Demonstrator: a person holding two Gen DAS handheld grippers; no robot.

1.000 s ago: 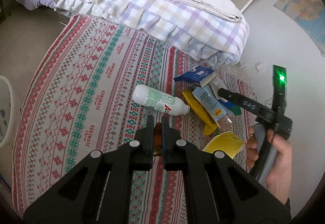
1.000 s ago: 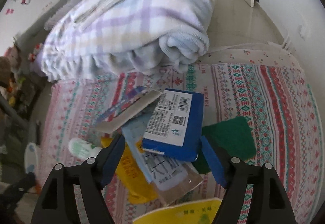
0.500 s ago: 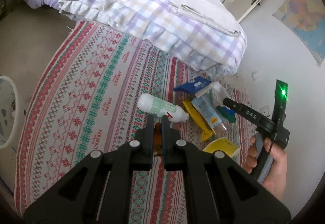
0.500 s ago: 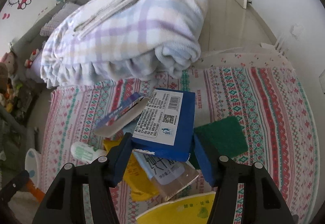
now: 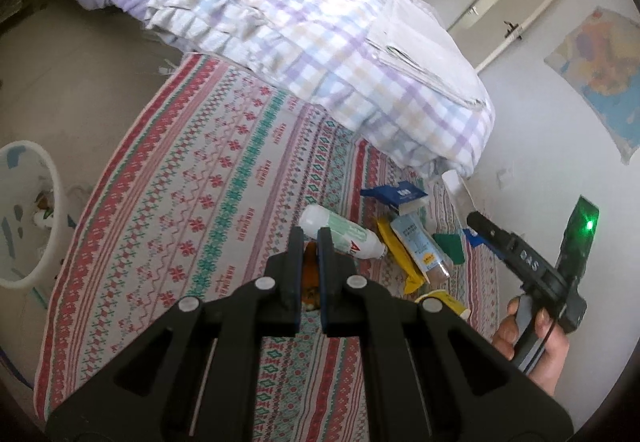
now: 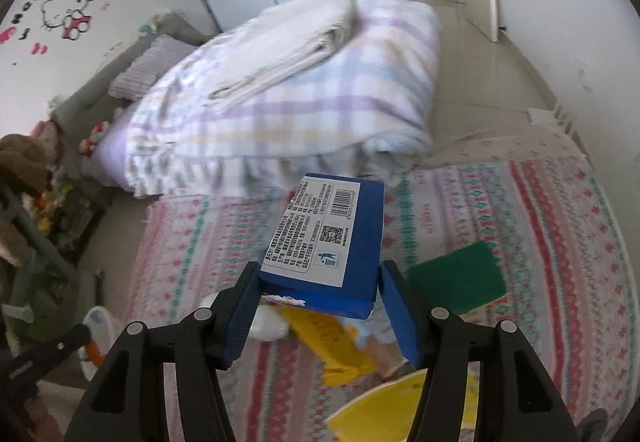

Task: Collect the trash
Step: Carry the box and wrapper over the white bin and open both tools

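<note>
Right hand-held gripper (image 6: 318, 306) clamped on blue box (image 6: 332, 238), lifted above patterned rug (image 6: 560, 226); left hand-held gripper (image 5: 309, 242) pinching orange scrap (image 5: 311, 262).

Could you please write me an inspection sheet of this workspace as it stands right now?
Surface: patterned bedspread, trash gathered at one end.
Job's things: blue box lifted clear of the pile; white bottle, yellow wrapper, clear packet and green pad lie on the bedspread; white bin stands beside the bed.
Clutter: folded plaid quilt with a cream cloth on top.
Grippers: left gripper shut on a small orange item; right gripper has just closed, fingers against the box's sides.
Cables: nothing seen.
Surroundings: cartoon wall decal, map poster, open door, tiled floor.
</note>
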